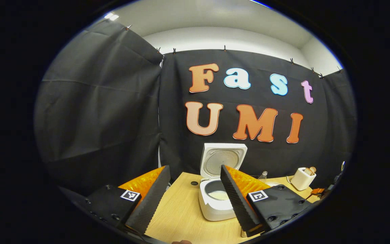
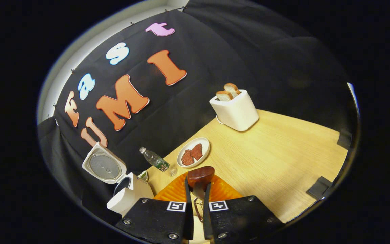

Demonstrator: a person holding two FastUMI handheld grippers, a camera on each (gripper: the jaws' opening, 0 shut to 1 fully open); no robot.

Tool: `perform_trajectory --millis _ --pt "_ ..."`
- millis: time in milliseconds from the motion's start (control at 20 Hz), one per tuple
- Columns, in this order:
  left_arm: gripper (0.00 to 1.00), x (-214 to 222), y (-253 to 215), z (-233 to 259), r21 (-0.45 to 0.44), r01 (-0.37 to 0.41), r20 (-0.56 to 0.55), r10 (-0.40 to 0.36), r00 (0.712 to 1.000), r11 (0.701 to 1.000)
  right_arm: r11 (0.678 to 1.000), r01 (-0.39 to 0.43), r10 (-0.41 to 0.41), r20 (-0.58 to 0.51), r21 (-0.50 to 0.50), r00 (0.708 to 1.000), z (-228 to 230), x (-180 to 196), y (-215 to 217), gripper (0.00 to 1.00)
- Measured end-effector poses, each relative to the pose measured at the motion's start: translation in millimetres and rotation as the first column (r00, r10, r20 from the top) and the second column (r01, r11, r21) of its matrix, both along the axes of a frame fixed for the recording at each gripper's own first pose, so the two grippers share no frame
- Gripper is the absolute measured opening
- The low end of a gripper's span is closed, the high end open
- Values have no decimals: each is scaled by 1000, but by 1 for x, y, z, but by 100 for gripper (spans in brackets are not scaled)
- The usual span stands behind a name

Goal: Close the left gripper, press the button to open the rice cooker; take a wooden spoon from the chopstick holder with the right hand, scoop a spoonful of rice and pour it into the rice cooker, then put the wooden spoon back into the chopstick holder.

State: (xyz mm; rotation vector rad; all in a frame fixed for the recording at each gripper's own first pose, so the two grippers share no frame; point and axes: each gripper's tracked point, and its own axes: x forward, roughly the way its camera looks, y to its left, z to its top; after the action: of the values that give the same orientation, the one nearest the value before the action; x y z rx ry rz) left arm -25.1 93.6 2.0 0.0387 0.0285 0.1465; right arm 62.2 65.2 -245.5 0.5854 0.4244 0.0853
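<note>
A: Where is the rice cooker (image 1: 217, 189) sitting?
B: On the table (image 1: 181, 213), lid standing open, beyond the left gripper (image 1: 192, 184), which is gaping wide.
A: And the right gripper (image 2: 197, 189)?
B: It is pinching the wooden spoon (image 2: 200, 178).

On the wooden table (image 2: 283, 152) a white toaster (image 2: 236, 110) stands at one o'clock in the right gripper view, two slices of bread (image 2: 228, 91) upright in its slots. At twelve o'clock lies a white oval plate (image 2: 194, 152) bearing two reddish-brown pieces of meat (image 2: 192, 155). At eleven o'clock, a plastic bottle (image 2: 154, 159) lies on its side.
</note>
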Motion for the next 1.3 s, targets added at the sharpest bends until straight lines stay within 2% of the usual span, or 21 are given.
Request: perform_trajectory --millis 300,650,900,1100,1300 --pt "100 0 -3 6 -12 27 14 -27 1000 1000 992 -63 76 120 -108 990 70 -22 28 11" --pt "100 -5 -1 11 -14 33 25 -33 999 999 970 -167 198 173 -179 965 96 -55 92 11" --pt "100 -10 5 10 -2 14 21 -14 1000 1000 941 -239 274 127 -239 953 58 -68 137 10" --pt "100 -14 8 -2 7 7 -15 -7 1000 1000 921 -247 279 64 -302 958 13 -65 152 10" --pt "100 -13 10 -2 13 15 19 -15 1000 1000 889 -234 271 41 -394 962 -19 -61 159 10"
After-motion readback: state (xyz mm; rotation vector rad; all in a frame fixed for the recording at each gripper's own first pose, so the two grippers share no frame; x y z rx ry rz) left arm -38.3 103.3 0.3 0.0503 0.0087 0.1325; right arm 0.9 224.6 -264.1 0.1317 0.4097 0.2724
